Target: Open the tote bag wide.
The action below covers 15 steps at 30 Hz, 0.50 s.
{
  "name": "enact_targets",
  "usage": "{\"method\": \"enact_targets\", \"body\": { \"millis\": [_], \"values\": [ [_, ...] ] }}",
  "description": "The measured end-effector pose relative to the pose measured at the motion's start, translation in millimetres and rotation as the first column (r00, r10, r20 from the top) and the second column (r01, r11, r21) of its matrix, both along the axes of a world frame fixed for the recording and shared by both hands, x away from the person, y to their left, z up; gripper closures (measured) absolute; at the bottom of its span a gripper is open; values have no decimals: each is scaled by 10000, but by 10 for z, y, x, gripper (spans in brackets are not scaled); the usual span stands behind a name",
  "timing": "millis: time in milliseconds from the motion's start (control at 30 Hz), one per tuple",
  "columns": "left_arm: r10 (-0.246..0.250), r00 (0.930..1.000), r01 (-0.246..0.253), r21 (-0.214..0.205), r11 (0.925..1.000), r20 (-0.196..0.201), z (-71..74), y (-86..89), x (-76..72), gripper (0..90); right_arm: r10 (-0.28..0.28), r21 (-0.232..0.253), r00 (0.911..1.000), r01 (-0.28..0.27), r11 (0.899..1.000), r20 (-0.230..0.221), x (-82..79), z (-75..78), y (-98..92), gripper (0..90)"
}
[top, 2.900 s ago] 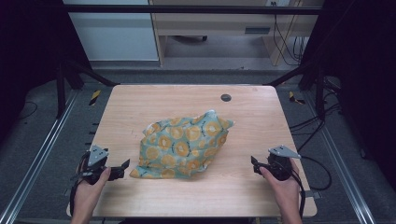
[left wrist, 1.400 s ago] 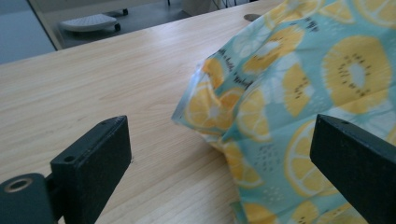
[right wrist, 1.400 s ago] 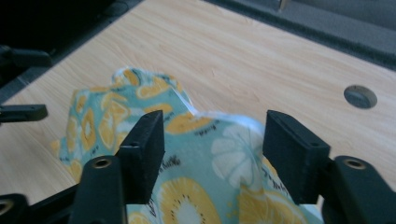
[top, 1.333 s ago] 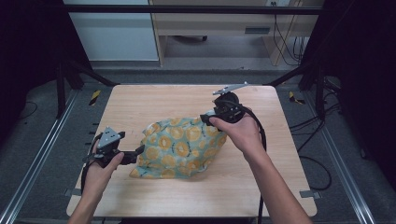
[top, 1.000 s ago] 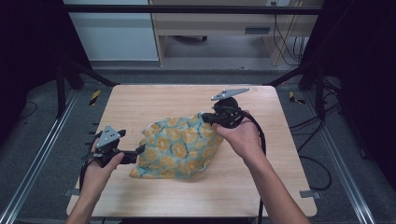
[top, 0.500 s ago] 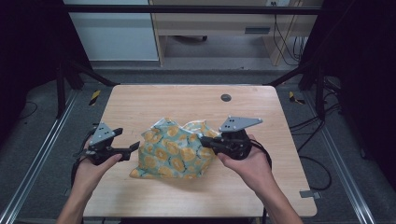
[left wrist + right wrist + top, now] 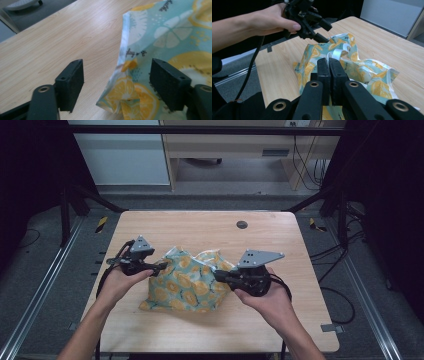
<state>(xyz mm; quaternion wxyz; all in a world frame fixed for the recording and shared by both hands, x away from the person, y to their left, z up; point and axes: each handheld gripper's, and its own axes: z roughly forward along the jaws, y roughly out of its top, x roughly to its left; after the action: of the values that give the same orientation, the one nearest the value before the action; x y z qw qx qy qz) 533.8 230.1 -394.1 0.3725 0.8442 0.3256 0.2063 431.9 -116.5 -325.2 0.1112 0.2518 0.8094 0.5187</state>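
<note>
My right gripper (image 7: 218,275) has carried the far corner of the cloth (image 7: 185,285) back toward me; half a second ago it was at about this place, and a second ago it was over the far side of the cloth. Its jaws are pressed together on a fold of the fabric, with the white hem bunched just past the tips in the right gripper view. The cloth lies in a loose heap near the middle of the table (image 7: 210,227), the pinched corner doubled over onto it.

My left gripper (image 7: 162,266) has moved in to the cloth's left edge. Its jaws have just been closing, and in the left gripper view the hemmed edge (image 7: 124,50) stands between them, but the pads (image 7: 71,80) are not touching it.

I judge this a fold in progress: one corner secured, the second about to be taken.
</note>
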Motion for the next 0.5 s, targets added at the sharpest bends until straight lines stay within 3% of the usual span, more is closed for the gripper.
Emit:
{"method": "enact_targets", "body": {
  "millis": [300,400,500],
  "values": [
    [-546,9956,575,362,9977,-761,-55,-181,148,386,-23,-7,10000,23,10000,-57,-6,-31,-66,879],
    [-762,9915,836,674,9942,-1053,-118,-243,140,482,-1,17,10000,1,10000,-46,-15,-31,-74,878],
    [-699,9932,773,783,9939,-929,-131,-251,118,639,-16,10,10000,16,10000,-34,-18,-34,-77,877]
  ]
}}
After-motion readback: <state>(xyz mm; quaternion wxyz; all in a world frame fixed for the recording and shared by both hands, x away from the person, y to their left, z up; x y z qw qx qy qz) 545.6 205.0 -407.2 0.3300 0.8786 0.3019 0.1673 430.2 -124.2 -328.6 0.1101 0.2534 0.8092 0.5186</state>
